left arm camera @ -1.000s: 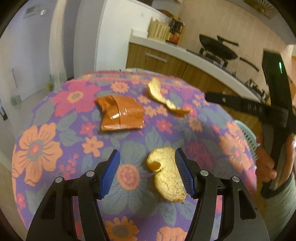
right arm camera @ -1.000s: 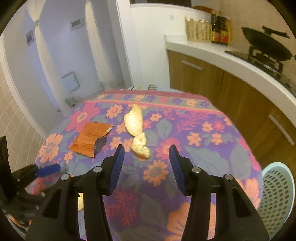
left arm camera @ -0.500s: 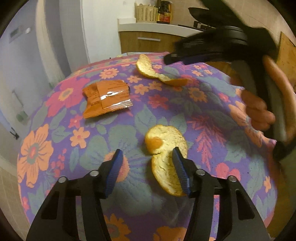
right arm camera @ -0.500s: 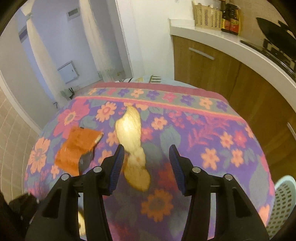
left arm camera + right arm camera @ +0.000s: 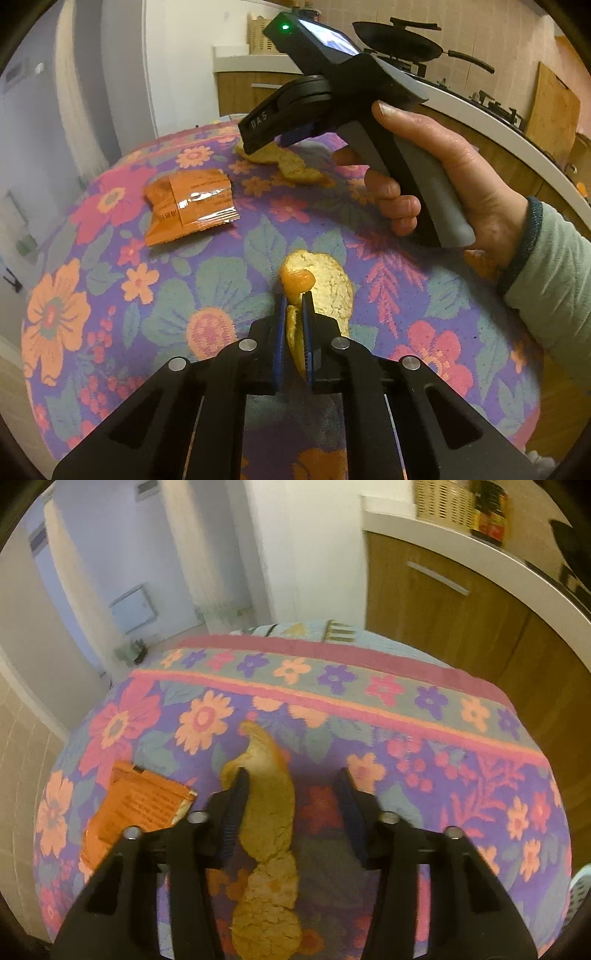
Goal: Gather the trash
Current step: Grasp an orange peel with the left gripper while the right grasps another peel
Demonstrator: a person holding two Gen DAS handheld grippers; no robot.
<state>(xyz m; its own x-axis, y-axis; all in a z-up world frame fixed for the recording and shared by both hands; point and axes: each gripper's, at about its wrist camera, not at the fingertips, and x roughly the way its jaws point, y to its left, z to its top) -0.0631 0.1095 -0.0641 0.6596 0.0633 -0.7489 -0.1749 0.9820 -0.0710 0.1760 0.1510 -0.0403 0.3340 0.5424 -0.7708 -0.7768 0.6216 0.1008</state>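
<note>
My left gripper (image 5: 293,301) is shut on the near orange peel (image 5: 325,286), pinching its edge on the floral tablecloth. An orange snack wrapper (image 5: 190,205) lies to the far left; it also shows in the right wrist view (image 5: 136,808). My right gripper (image 5: 293,786) is open and straddles a long orange peel (image 5: 269,812), which lies between the fingers close to the left one. In the left wrist view the right gripper's body hangs over that far peel (image 5: 291,164).
The round table (image 5: 406,716) carries a floral cloth. A wooden cabinet with a white counter (image 5: 461,590) stands behind. A wok (image 5: 399,37) sits on the stove. A pale basket's rim (image 5: 580,886) shows at the lower right edge.
My left gripper has closed on the near peel. My right gripper has moved forward and down, so the long peel now lies between its open fingers.
</note>
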